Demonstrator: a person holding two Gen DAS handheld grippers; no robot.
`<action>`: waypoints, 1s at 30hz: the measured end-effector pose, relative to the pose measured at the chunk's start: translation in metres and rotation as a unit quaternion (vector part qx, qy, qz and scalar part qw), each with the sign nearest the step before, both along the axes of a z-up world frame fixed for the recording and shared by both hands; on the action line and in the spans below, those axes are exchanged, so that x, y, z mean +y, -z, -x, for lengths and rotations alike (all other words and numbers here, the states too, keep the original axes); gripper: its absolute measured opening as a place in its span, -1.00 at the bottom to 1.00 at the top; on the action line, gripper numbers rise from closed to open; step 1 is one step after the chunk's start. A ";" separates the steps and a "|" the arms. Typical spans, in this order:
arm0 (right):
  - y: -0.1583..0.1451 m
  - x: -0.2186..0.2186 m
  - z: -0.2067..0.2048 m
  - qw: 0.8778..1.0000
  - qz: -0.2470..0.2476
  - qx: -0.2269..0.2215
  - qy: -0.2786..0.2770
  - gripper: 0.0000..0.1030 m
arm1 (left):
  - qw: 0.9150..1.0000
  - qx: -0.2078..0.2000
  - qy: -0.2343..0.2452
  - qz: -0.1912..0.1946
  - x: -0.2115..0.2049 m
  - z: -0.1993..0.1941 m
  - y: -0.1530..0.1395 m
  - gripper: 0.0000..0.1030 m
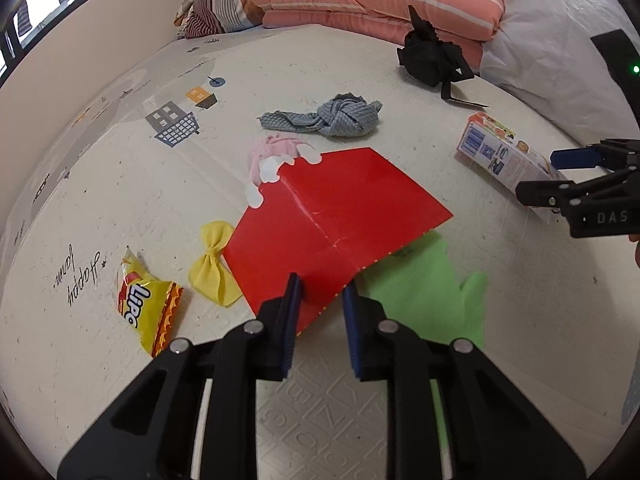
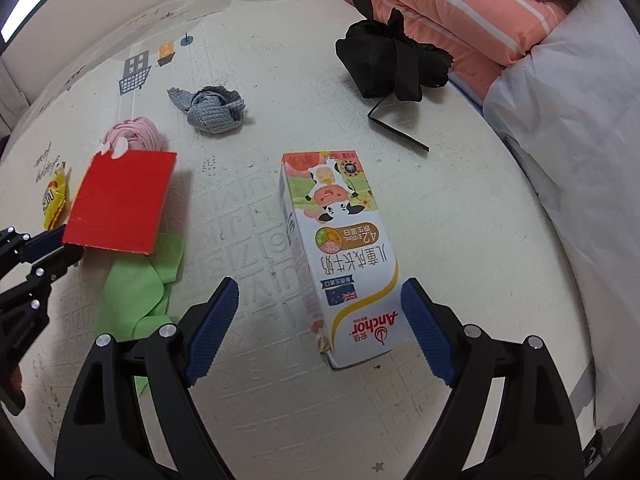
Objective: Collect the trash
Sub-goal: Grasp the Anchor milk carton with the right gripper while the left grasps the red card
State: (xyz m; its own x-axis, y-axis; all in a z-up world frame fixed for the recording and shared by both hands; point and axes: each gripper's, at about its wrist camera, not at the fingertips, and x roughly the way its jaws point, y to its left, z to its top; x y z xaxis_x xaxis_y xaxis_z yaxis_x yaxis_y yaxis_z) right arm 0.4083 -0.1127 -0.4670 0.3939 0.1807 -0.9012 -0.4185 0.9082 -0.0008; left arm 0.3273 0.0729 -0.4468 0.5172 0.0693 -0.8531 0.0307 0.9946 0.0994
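Both wrists | left gripper (image 1: 320, 292) pinches red card (image 1: 340, 220) | yellow bow (image 1: 216, 268) left-view only

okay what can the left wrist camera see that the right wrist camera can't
Left wrist only: the yellow bow beside the red card, and the left gripper closed on that card's near edge.

Right wrist only: the milk carton's printed front with the Anchor logo, and the right gripper open around the carton's near end.

Both: red card, milk carton, green cloth, grey cloth, black bag, yellow snack wrapper.
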 end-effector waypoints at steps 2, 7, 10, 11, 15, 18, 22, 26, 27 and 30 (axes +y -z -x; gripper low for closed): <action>0.004 0.000 -0.005 1.000 0.015 -0.003 -0.002 0.56 | 1.000 0.000 -0.001 -0.002 0.000 -0.004 -0.001 -0.60; 0.010 -0.004 -0.016 0.999 0.039 0.000 0.001 0.56 | 1.000 -0.009 -0.010 -0.014 0.002 -0.012 -0.001 -0.60; 0.017 -0.004 -0.022 0.999 0.038 0.014 -0.005 0.51 | 1.000 -0.013 -0.015 -0.009 0.006 -0.014 0.000 -0.60; 0.017 -0.003 -0.022 0.999 0.035 0.019 -0.008 0.34 | 1.000 -0.014 -0.018 -0.002 0.007 -0.015 0.000 -0.61; 0.017 0.000 -0.021 0.999 0.012 0.043 -0.014 -0.04 | 1.000 -0.021 -0.021 0.006 0.008 -0.013 -0.006 -0.73; 0.010 0.003 -0.013 0.999 -0.005 0.048 -0.015 -0.05 | 0.999 -0.025 -0.019 0.009 0.007 -0.009 -0.014 -0.79; -0.010 0.005 0.001 0.998 -0.024 0.050 -0.010 -0.05 | 0.999 -0.026 -0.019 0.018 0.006 -0.002 -0.027 -0.88; -0.027 0.002 0.014 0.998 -0.041 0.056 0.003 -0.05 | 0.999 -0.020 -0.014 0.033 0.003 0.006 -0.037 -0.92; -0.032 0.004 0.018 0.997 -0.044 0.059 0.007 -0.05 | 0.999 -0.019 -0.013 0.036 0.001 0.008 -0.040 -0.95; -0.045 0.003 0.030 0.996 -0.055 0.064 0.017 -0.05 | 0.999 -0.017 -0.011 0.046 -0.004 0.016 -0.049 -0.95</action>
